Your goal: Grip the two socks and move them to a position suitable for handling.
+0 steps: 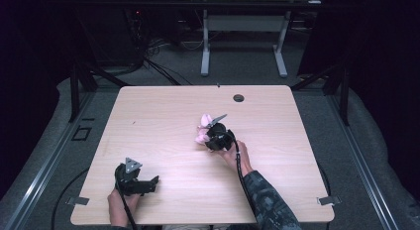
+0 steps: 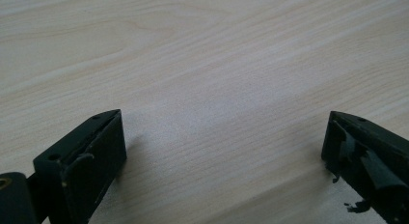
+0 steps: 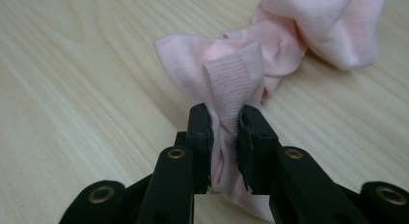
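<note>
One pink sock [image 3: 270, 55] | pinched between right gripper [image 3: 224, 151] jaws, mid-table | left gripper [image 2: 222, 151] wide, nothing between.

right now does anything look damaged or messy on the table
Yes. The left gripper has a worn pad on one finger: black lining is torn and flaking at the edge. The pink sock lies bunched and twisted near the table's middle, its ribbed cuff pinched in the right gripper.
</note>
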The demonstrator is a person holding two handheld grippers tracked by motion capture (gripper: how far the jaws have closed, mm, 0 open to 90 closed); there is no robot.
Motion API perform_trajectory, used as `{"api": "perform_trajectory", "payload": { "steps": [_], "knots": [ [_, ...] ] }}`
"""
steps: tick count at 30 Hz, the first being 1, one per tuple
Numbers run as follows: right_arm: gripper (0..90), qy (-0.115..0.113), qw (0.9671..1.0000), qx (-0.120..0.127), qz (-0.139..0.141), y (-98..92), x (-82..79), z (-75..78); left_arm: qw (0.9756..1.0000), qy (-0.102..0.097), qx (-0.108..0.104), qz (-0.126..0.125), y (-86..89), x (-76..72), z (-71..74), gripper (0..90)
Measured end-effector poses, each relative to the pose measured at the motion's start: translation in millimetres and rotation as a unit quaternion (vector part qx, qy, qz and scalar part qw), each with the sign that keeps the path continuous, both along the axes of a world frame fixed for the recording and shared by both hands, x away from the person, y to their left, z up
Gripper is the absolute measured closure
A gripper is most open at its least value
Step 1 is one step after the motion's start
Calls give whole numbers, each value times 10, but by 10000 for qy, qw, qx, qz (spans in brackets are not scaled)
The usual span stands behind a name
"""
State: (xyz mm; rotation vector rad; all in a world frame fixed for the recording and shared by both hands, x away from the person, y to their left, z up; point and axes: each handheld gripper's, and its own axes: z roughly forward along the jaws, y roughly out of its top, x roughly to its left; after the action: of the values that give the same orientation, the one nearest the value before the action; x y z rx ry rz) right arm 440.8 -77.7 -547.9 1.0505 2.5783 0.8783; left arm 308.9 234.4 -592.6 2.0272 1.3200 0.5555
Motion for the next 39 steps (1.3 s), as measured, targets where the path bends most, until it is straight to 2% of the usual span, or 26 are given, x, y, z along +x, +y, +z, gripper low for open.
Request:
{"api": "perform_trajectory", "payload": {
  "steps": [5, 7, 8, 10, 11, 13, 17, 22, 26, 28, 29, 30, 31, 33, 35, 39],
  "knots": [
    [763, -176, 9994, 296, 60, -176, -195, 258, 10000, 4, 2, 3, -1, -2, 1, 18],
    [762, -202, 9987, 452, 138, -296, -353, 402, 10000, 1, 1, 4, 0, -2, 1, 18],
    [762, -202, 9987, 452, 138, -296, -353, 402, 10000, 1, 1, 4, 0, -2, 1, 19],
    [762, -223, 9983, 496, 204, -378, -472, 482, 10000, 1, 0, 5, -1, -2, 1, 18],
    [761, -249, 9979, 528, 262, -466, -627, 548, 10000, 1, 0, 5, -1, -2, 1, 18],
    [761, -241, 9979, 529, 293, -500, -680, 567, 10000, -2, 8, -1, 0, -2, 1, 19],
    [759, -112, 9967, 706, 378, -676, -965, 601, 10000, -1, -1, 9, -1, -2, 1, 20],
    [760, 49, 9960, 732, 502, -797, -1339, 533, 10000, -6, 9, 7, 0, -1, 1, 20],
    [762, 254, 9961, 604, 591, -779, -1569, 391, 10000, -3, -10, 18, -2, -1, 0, 20],
    [761, 355, 9963, 424, 658, -726, -1644, 285, 10000, -3, -9, 19, -2, -1, 0, 20],
    [762, 450, 9958, 373, 703, -706, -1664, 227, 10000, -2, -8, 18, -2, -2, 0, 20],
    [761, 559, 9954, 303, 716, -674, -1683, 103, 10000, -2, -9, 18, -2, -2, 0, 20],
    [761, 559, 9954, 303, 716, -674, -1683, 103, 10000, -3, -8, 17, -2, -1, 0, 20],
    [760, 733, 9939, 296, 771, -659, -1678, -2, 10000, -3, -5, 15, -2, -2, 1, 20],
    [755, 761, 9940, 277, 732, -646, -1697, -84, 10000, -1, 1, 8, 0, -2, 1, 21],
    [737, 784, 9936, 278, 766, -654, -1706, -90, 10000, -8, 9, 0, 0, -2, 1, 22]
  ]
}}
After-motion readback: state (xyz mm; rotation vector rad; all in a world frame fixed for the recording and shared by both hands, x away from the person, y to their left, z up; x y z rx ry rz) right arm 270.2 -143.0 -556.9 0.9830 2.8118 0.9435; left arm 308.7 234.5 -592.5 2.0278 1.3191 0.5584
